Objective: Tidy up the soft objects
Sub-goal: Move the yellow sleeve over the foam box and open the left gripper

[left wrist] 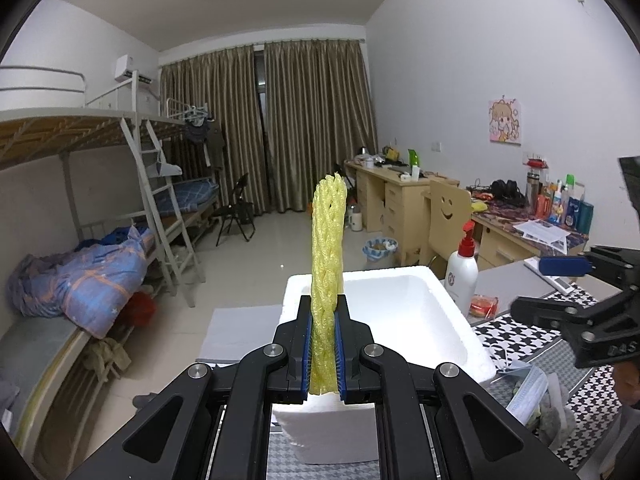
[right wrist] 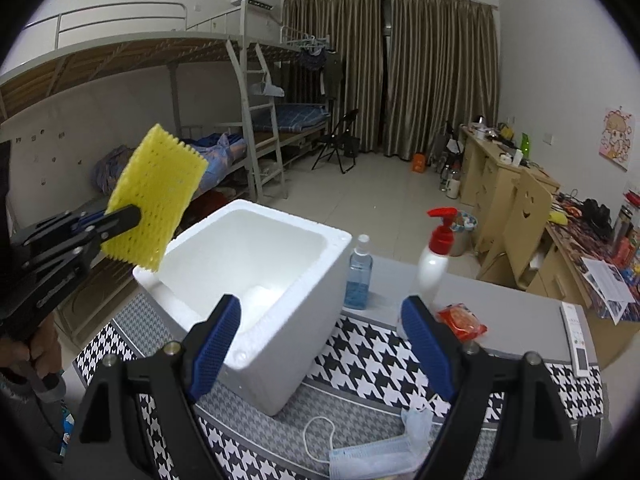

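My left gripper (left wrist: 323, 350) is shut on a yellow foam net sleeve (left wrist: 327, 264), held edge-on and upright above the near left rim of a white foam box (left wrist: 452, 320). In the right wrist view the left gripper (right wrist: 120, 216) holds the yellow sleeve (right wrist: 158, 196) over the box's (right wrist: 312, 280) left corner. My right gripper (right wrist: 320, 332) is open and empty, just in front of the box; it also shows at the right of the left wrist view (left wrist: 576, 280). A blue face mask (right wrist: 372, 456) lies on the houndstooth cloth (right wrist: 360, 356) near me.
Behind the box stand a blue liquid bottle (right wrist: 359, 276) and a white pump bottle with red top (right wrist: 434, 256). A red snack packet (right wrist: 462, 322) and a remote (right wrist: 576, 336) lie on the grey table. A bunk bed is on the left, desks on the right.
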### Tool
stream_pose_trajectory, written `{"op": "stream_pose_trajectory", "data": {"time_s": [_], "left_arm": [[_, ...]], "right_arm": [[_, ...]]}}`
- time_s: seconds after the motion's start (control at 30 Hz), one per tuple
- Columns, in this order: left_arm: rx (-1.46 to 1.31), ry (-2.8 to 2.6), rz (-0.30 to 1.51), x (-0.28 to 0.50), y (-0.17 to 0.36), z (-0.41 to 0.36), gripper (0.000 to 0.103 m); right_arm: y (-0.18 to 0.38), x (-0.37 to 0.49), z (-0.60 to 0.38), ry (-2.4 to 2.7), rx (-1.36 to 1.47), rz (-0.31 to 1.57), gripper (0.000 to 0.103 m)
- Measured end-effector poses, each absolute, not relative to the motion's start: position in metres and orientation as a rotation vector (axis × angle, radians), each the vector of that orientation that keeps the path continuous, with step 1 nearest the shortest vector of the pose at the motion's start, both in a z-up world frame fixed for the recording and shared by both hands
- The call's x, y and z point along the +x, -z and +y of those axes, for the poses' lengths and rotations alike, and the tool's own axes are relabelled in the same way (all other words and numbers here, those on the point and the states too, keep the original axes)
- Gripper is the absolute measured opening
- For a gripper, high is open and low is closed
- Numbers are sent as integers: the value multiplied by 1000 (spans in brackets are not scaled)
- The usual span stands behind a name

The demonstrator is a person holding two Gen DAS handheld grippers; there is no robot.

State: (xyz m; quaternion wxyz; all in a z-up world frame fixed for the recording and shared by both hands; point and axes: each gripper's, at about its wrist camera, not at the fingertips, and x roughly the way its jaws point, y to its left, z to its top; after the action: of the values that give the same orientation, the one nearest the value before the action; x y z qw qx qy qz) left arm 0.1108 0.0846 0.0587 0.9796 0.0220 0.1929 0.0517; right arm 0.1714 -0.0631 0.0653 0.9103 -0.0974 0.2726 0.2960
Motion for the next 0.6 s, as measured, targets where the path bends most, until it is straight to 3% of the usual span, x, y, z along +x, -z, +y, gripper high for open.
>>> {"op": "stream_pose_trajectory", "data": {"time_s": [0.6], "left_arm": [[69, -14, 473, 139, -52, 66, 10]], "right_arm": [[-56, 150, -95, -555, -193, 535, 86]]}}
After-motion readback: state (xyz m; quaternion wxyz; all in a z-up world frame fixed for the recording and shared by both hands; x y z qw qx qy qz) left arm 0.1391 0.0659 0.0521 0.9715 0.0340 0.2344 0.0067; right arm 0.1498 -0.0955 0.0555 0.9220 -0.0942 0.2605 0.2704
